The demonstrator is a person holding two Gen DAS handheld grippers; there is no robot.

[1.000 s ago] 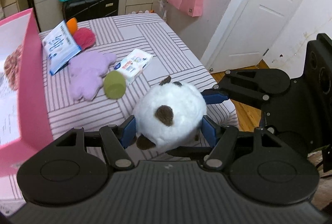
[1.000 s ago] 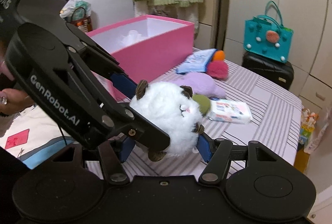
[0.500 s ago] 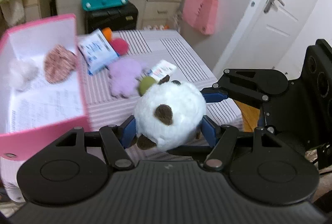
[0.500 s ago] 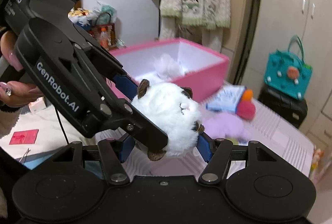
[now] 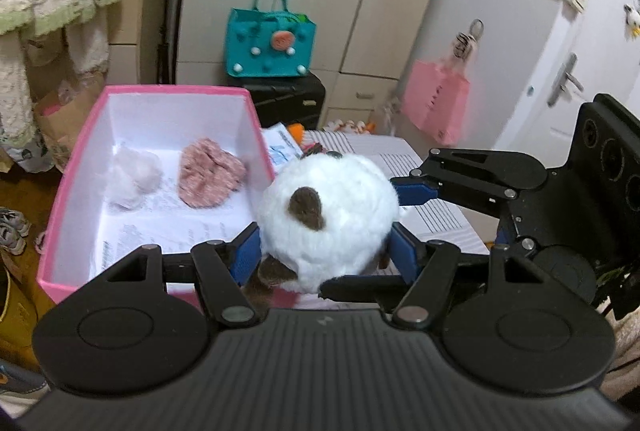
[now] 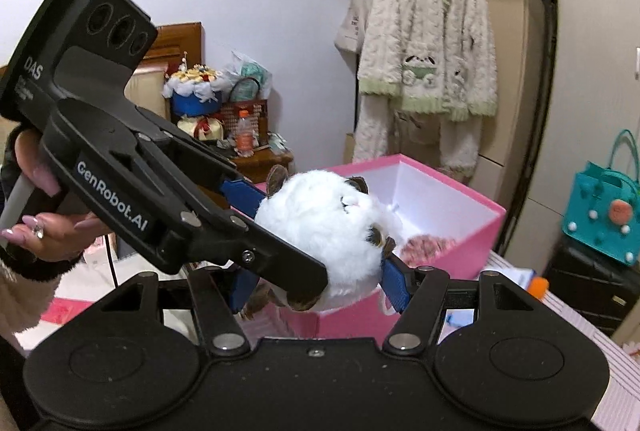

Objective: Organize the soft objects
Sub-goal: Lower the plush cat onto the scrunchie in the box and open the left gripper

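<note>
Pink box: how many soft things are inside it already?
2 in the pink box: a white fluff toward the left and a pink knit beside it, to its right. The near corner is hidden.

Two matte black handheld grippers with blue finger pads

The left gripper (image 6: 280, 231) is showing white lettering reading "GenRobot.AI" along its side and "DAS" on a flat head plate with three round holes; silver screws are dotting its linkage bars. The right gripper (image 6: 316, 287) is showing a ribbed black body, two round recessed discs, silver pivot pins and blue pads (image 6: 394, 281). A hand (image 6: 44, 227) at the far left is wearing long pale pink nails, a ring, and a cream sleeve (image 6: 24, 295) with a dark fuzzy cuff. A thin black cable is hanging beneath it.
</note>
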